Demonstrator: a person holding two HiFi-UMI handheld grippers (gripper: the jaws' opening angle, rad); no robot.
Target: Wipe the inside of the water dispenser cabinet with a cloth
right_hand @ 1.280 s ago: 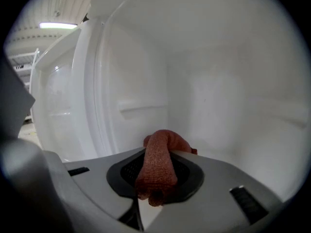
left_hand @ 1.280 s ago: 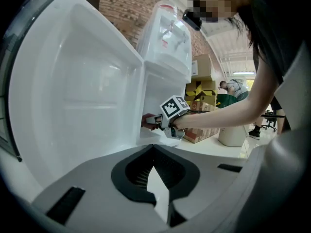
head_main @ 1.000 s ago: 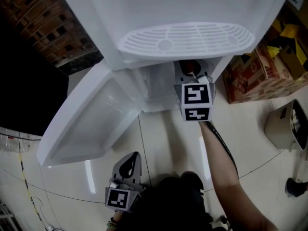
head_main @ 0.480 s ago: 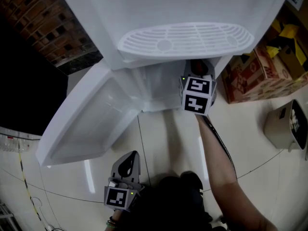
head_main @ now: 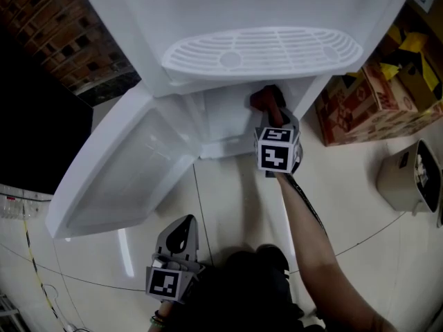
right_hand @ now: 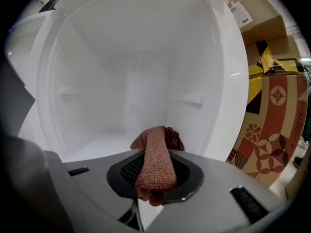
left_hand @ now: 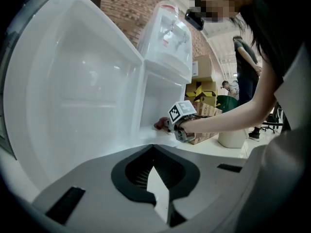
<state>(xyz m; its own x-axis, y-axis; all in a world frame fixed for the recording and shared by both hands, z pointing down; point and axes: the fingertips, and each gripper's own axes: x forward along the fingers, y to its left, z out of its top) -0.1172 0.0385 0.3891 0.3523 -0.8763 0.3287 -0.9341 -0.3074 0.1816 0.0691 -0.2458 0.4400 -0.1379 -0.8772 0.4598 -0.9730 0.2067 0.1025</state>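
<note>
Pinching the cloth (right_hand: 156, 159) in the right gripper's (right_hand: 154, 188) closed jaws, bunched end at the cabinet (right_hand: 136, 81) floor's right edge for wiping, with the left gripper's (left_hand: 154, 178) empty jaws together, clear of the door (head_main: 131, 164).

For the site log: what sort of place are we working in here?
Probably a storeroom or office back area, not a home: stacked cardboard boxes beside the water dispenser, a bare brick wall, and a glossy tiled floor.
</note>
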